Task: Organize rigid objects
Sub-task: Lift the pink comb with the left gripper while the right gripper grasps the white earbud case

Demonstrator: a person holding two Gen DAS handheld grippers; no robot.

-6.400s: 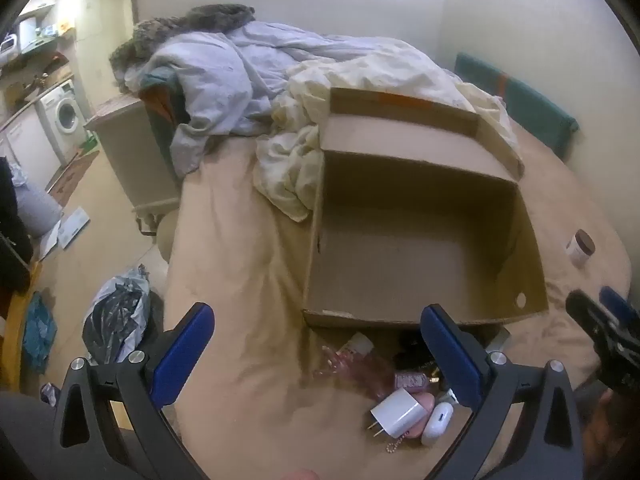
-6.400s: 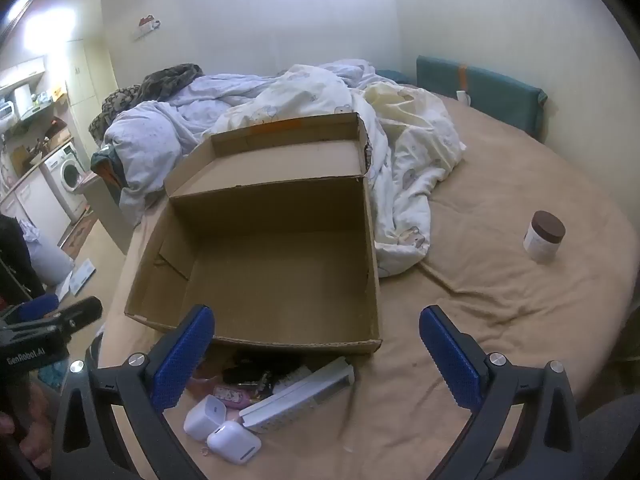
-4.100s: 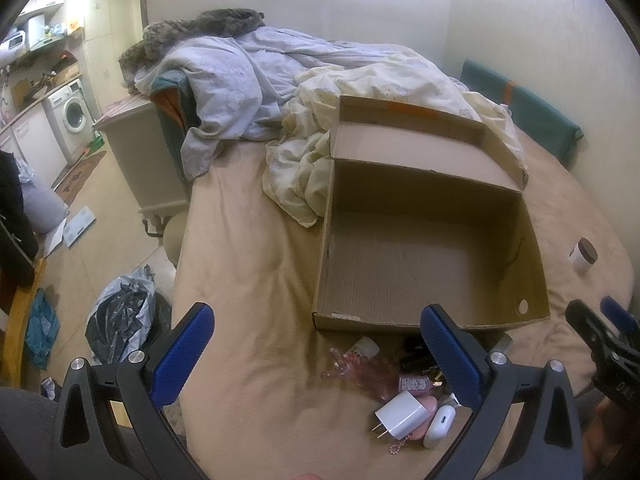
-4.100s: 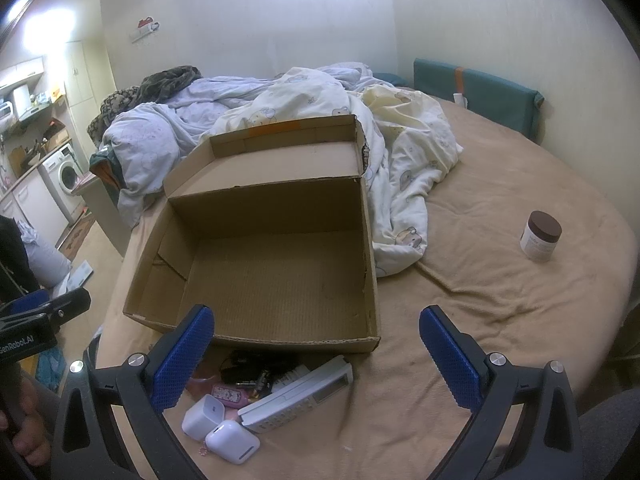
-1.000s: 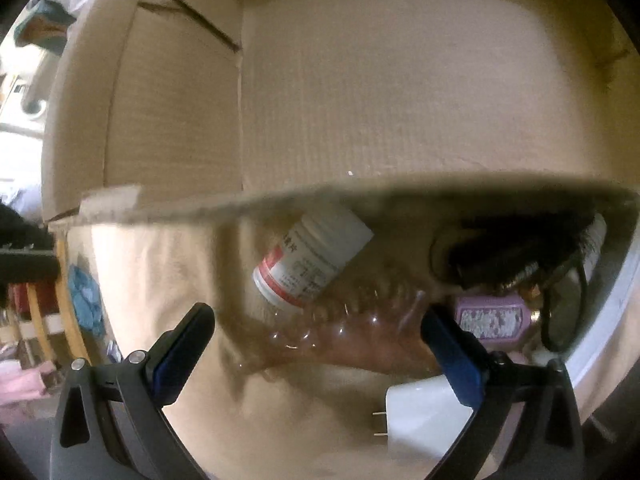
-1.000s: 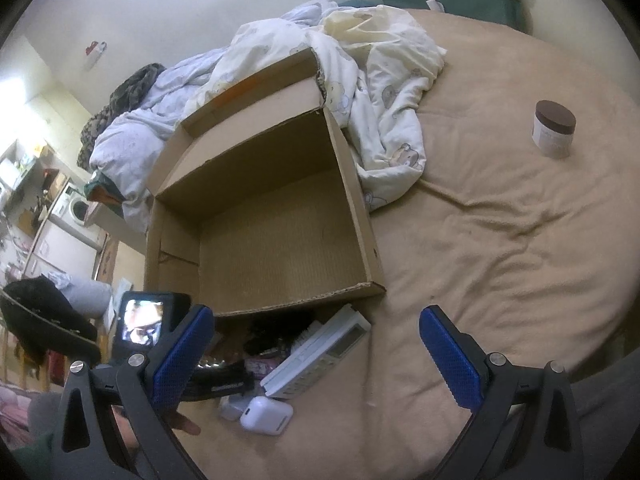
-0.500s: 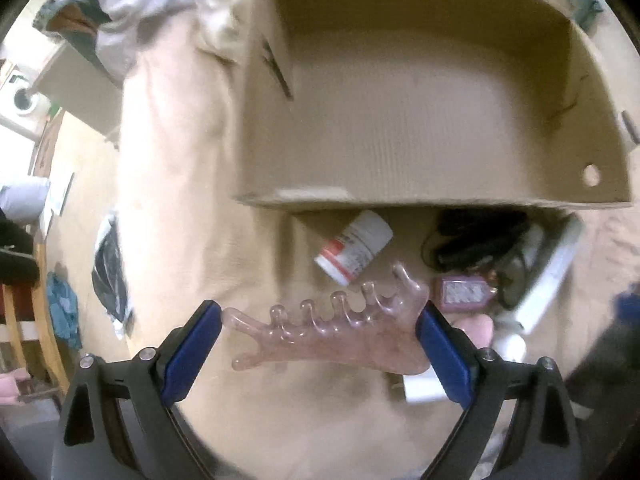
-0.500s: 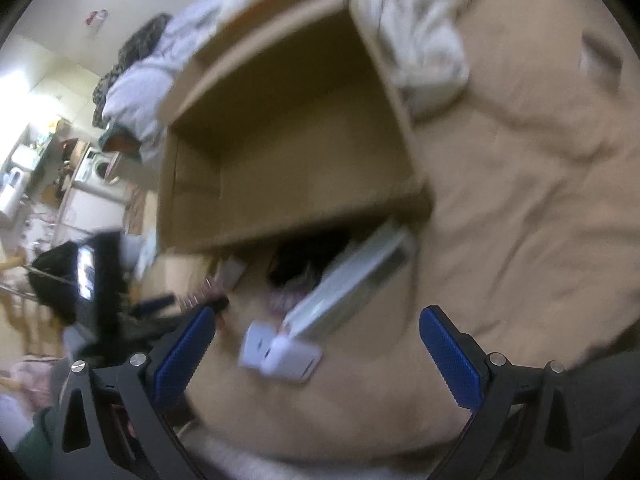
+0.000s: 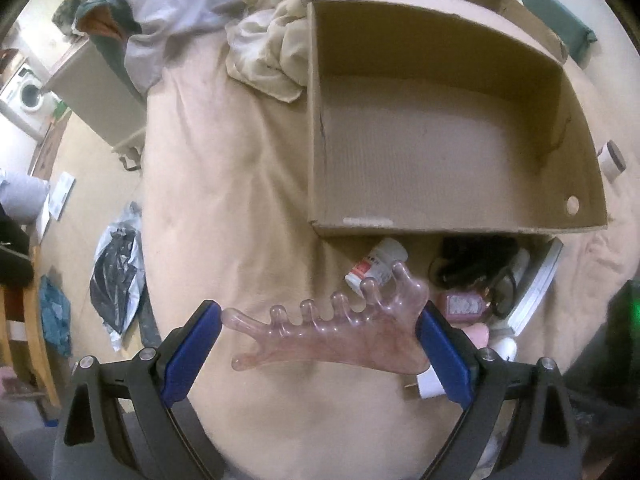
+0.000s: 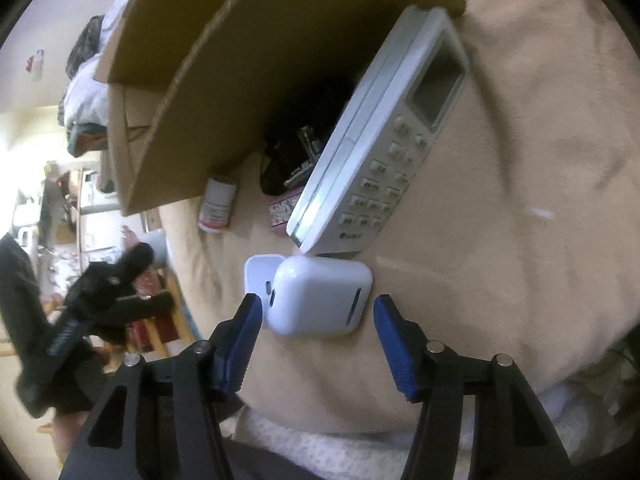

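Observation:
My left gripper is shut on a translucent pink comb-shaped massage tool and holds it above the bed, in front of the open cardboard box. My right gripper is low over a white earbuds case, its blue fingers on either side with small gaps. Around the case lie a white charger, a white remote and a small pill bottle. The bottle, a pink item and black items lie by the box front.
Crumpled bedding lies left of the box. A brown-lidded jar stands right of the box. The bed edge drops to the floor at left, where a black bag lies. The left gripper shows in the right wrist view.
My left gripper dove to the pile, closed on the pink tool and has lifted it clear. My right gripper has dropped close to the pile and narrowed around the earbuds case.

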